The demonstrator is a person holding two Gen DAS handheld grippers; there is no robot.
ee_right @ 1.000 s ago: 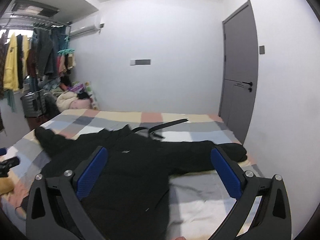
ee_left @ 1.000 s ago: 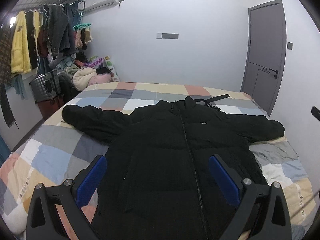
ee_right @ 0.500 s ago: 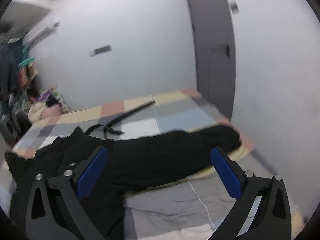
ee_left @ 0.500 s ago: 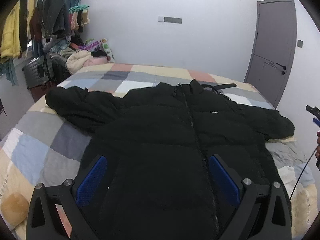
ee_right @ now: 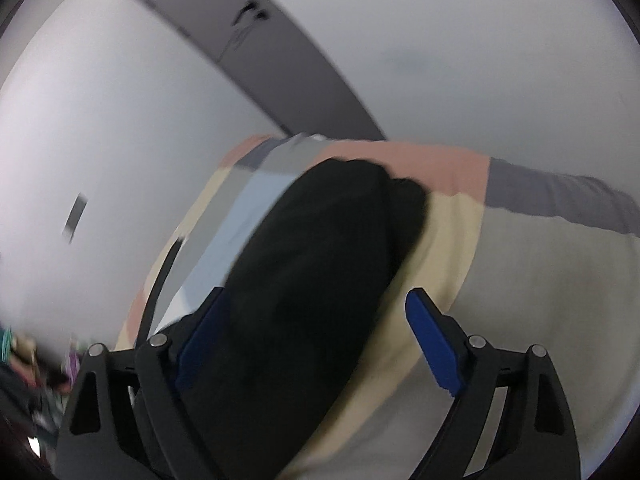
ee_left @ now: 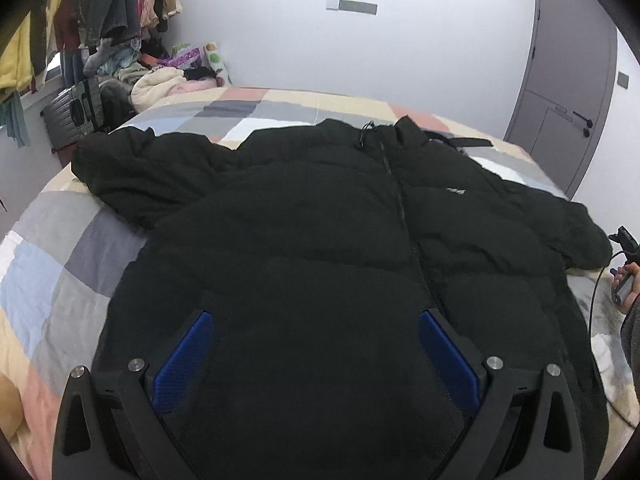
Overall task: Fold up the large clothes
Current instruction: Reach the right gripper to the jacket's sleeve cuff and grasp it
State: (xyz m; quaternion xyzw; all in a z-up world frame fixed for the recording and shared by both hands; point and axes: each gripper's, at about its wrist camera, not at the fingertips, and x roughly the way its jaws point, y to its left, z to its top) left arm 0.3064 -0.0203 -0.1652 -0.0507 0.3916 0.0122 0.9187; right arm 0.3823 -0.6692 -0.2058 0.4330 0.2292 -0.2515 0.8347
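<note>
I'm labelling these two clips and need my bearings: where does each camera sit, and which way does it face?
Left wrist: on the left gripper, jaws open, low over the jacket spread on the bed, facing the door.
Right wrist: on the right gripper, rolled sideways, open around the jacket's sleeve.
Shared: jacket, bed, door.

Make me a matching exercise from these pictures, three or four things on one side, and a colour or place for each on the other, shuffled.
Things:
1. jacket
2. door
3. suitcase
4. finger pads

Descriptions:
A. blue
B. grey, in the wall on the right
C. black, spread flat on the bed
D. on the floor left of the bed

Pairs: 1-C, 2-B, 3-D, 4-A
</note>
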